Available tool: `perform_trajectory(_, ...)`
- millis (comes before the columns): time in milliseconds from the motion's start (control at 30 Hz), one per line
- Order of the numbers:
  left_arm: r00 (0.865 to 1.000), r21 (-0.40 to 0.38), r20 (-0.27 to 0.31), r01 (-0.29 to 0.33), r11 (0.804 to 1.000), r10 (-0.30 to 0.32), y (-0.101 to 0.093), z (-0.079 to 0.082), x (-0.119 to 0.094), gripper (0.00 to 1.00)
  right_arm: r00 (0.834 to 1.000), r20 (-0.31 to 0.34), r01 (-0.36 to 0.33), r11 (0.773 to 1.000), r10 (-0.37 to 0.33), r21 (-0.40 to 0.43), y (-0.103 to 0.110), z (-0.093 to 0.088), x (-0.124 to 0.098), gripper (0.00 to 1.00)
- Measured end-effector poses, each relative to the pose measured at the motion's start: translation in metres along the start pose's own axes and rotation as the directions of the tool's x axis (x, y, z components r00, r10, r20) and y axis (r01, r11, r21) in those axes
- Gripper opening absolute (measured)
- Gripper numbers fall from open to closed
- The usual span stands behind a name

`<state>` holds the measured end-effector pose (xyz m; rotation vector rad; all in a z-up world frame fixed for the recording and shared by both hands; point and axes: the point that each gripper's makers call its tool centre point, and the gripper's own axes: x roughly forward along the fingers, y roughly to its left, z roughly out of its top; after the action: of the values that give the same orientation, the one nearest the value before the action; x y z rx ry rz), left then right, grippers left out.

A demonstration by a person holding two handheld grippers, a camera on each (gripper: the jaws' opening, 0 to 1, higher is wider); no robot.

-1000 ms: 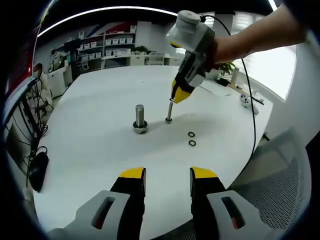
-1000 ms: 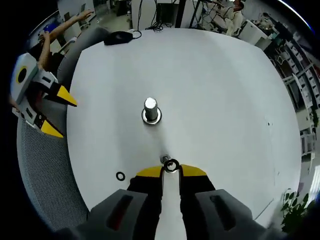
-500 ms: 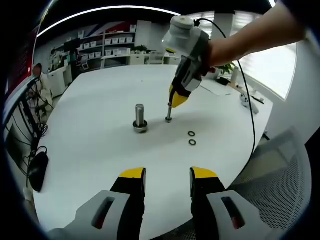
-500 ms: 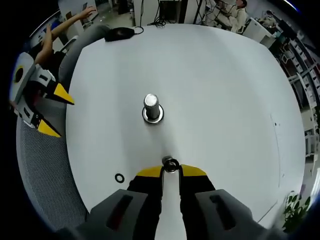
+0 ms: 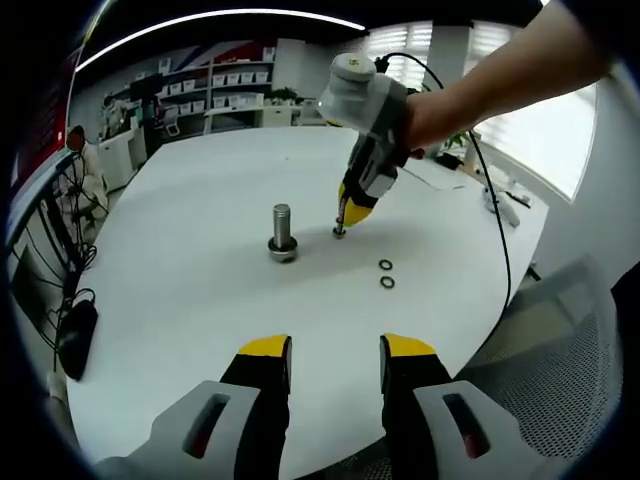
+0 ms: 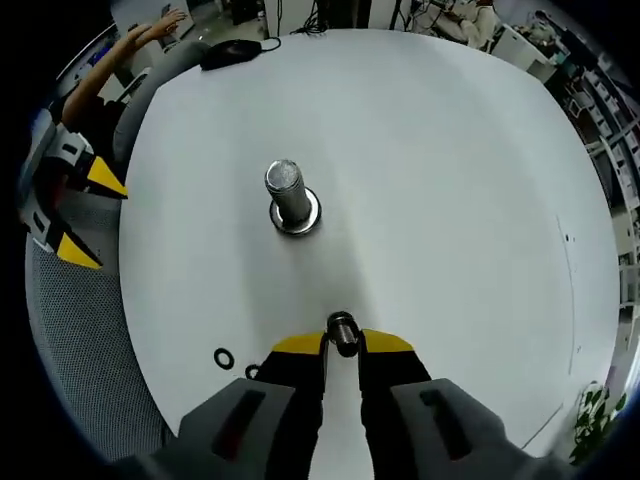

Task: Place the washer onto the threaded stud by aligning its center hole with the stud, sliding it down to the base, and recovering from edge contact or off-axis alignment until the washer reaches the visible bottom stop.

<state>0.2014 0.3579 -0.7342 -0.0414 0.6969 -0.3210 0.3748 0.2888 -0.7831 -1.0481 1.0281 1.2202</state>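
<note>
A thin threaded stud (image 5: 340, 231) stands on the white round table (image 5: 180, 290), right of a thick bolt (image 5: 281, 232). My right gripper (image 5: 351, 213) comes down over the thin stud from above. In the right gripper view the stud's top (image 6: 342, 326) pokes up between my right gripper's (image 6: 342, 346) yellow tips, which stay shut on the small dark washer (image 6: 343, 343) ringed around it. The thick bolt (image 6: 290, 196) is farther ahead. My left gripper (image 5: 335, 360) hovers open over the near table edge, holding nothing, and appears at the left (image 6: 88, 215).
Two loose washers (image 5: 386, 273) lie right of the stud, also seen near my right jaws (image 6: 224, 357). A black mouse (image 6: 228, 53) sits at a table edge. A grey mesh chair (image 5: 560, 400) stands by the table. A person's hand (image 6: 160, 25) is beyond it.
My right gripper has come down along the thin stud: the washer went from just off the stud's top to around it, with the top now poking through.
</note>
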Motion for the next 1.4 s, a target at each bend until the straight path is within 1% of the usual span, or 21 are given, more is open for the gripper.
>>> perform_trajectory(133, 1.0, -0.003, -0.004, -0.003, 1.0, 0.003, 0.001, -0.001, 0.0, 0.33, 1.0, -0.008, -0.008, 1.0, 0.009, 0.017, 0.003, -0.002, 0.005, 0.15)
perform_trajectory(367, 1.0, -0.003, -0.003, -0.006, 1.0, 0.006, 0.002, -0.001, 0.0, 0.33, 1.0, -0.016, -0.013, 1.0, 0.013, 0.019, 0.004, -0.003, 0.008, 0.15)
perform_trajectory(633, 1.0, -0.01, 0.0, -0.011, 1.0, 0.011, 0.003, -0.001, -0.001, 0.34, 1.0, -0.004, -0.014, 1.0, 0.014, 0.027, 0.009, -0.003, 0.013, 0.2)
perform_trajectory(700, 1.0, -0.013, 0.003, -0.012, 1.0, 0.012, 0.003, 0.0, -0.001, 0.34, 1.0, -0.005, -0.017, 0.999, 0.017, 0.034, 0.011, -0.003, 0.013, 0.22)
perform_trajectory(767, 1.0, -0.013, 0.004, -0.014, 1.0, 0.014, 0.004, 0.0, -0.001, 0.34, 1.0, -0.007, -0.011, 1.0, 0.011, 0.024, 0.008, -0.003, 0.013, 0.22)
perform_trajectory(900, 1.0, -0.012, 0.006, -0.014, 1.0, 0.014, 0.003, 0.0, -0.001, 0.34, 1.0, 0.0, 0.002, 1.0, -0.002, 0.029, 0.006, -0.004, 0.007, 0.24)
perform_trajectory(1133, 1.0, -0.013, -0.002, -0.012, 1.0, 0.012, 0.003, -0.001, 0.0, 0.34, 1.0, -0.005, 0.009, 0.999, -0.009, 0.047, 0.006, -0.016, 0.002, 0.25)
perform_trajectory(1300, 1.0, -0.014, -0.004, -0.01, 1.0, 0.01, 0.003, -0.001, 0.0, 0.34, 1.0, -0.008, 0.003, 0.998, -0.002, 0.07, 0.012, -0.029, -0.001, 0.25)
perform_trajectory(1400, 1.0, -0.007, -0.007, -0.01, 1.0, 0.01, 0.003, -0.001, 0.0, 0.34, 1.0, -0.01, -0.007, 0.998, 0.008, 0.068, 0.017, -0.033, -0.003, 0.25)
